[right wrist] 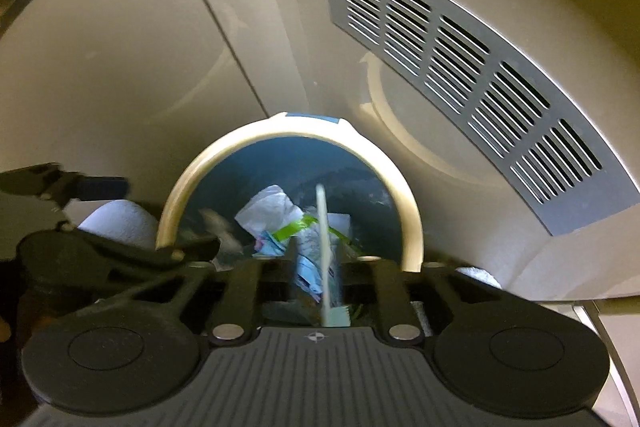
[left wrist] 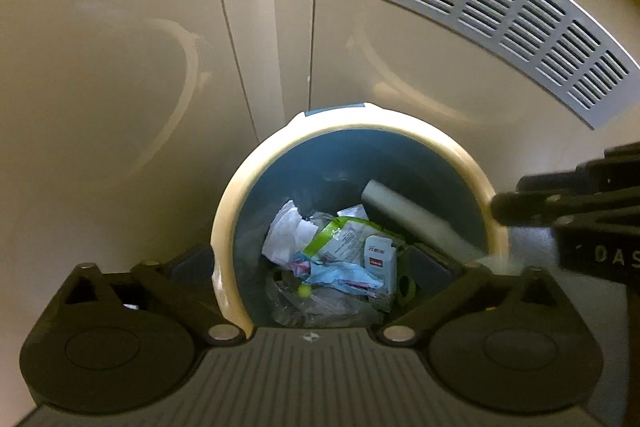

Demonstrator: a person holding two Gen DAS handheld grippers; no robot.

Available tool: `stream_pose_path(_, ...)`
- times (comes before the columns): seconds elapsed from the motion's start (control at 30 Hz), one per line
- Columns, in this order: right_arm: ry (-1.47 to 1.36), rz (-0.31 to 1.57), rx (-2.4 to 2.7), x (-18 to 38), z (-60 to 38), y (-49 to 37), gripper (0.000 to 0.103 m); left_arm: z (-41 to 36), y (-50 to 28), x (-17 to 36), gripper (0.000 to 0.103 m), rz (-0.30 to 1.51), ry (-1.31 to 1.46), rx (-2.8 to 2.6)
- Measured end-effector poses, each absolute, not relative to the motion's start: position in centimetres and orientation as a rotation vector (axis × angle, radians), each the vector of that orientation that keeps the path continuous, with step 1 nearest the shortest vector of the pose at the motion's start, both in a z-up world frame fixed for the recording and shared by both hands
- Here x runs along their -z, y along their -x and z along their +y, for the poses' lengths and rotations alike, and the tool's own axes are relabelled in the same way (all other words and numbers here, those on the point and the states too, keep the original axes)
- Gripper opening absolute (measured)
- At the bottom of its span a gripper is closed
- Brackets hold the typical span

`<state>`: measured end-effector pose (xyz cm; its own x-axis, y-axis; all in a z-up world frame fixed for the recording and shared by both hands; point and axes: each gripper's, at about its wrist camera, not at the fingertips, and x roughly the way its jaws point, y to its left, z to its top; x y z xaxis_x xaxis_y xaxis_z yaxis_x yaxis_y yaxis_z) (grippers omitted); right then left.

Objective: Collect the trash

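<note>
The trash is lying inside the bin (left wrist: 240, 195), a round container with a cream rim and a blue inner wall that is standing against a beige cabinet panel (left wrist: 120, 67) below a slotted vent grille (left wrist: 508, 15). The left gripper (left wrist: 332, 267) is hanging over the bin mouth with its jaws spread wide and nothing between them. The right gripper (right wrist: 308, 267) is pointing down into the same opening with its jaws parted; a flat pale slab (right wrist: 322, 227) is showing edge-on and blurred in the gap, and the pads are not pressing on it, so it is judged released rather than gripped. In the left wrist view the slab is leaning on the right inner wall. It is looking stiff and light, so a pinch across its thin faces near one end should be serving best. The remaining contents are likely handling as soft, near-weightless items: crumpled white paper (left wrist: 286, 231), a green-and-white wrapper (left wrist: 336, 239), a blue wrapper (left wrist: 340, 275) and clear film (left wrist: 320, 307) (film is tending to slip and cling). A small carton (left wrist: 378, 255) is offering firmer sides. The rim is narrowing access, and the two grippers are crowding each other above it.
</note>
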<state>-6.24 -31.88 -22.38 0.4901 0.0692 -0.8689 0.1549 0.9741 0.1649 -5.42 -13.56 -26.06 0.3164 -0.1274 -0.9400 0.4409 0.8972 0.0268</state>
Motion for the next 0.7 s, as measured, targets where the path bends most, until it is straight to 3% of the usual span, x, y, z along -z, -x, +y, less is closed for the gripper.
stream_pose_path(0.03, -0.239, 1.056, 0.063, 22.3, -32.0, 6.3, 0.051, -13.7, 5.5, 26.1, 0.103, 1.192, -0.314, 0.375)
stream_pose_path(0.07, -0.244, 1.050, 0.069, 22.2, -32.2, 6.4, 0.057, -13.8, 5.6, 26.0, 0.103, 1.191, -0.327, 0.369)
stream_pose_path(0.3, -0.242, 0.978, 0.072, 20.1, -32.1, 8.5, 0.072, -13.1, 7.5, 22.0, 0.103, 1.100, -0.344, 0.373)
stream_pose_path(0.47, -0.160, 0.850, 0.054, 17.1, -31.0, 11.5, 0.095, -12.2, 10.2, 17.6, 0.103, 0.991, -0.351, 0.359)
stream_pose_path(0.7, -0.050, 0.745, 0.043, 14.5, -29.5, 16.0, 0.103, -11.3, 13.0, 15.1, 0.103, 0.998, -0.275, 0.323)
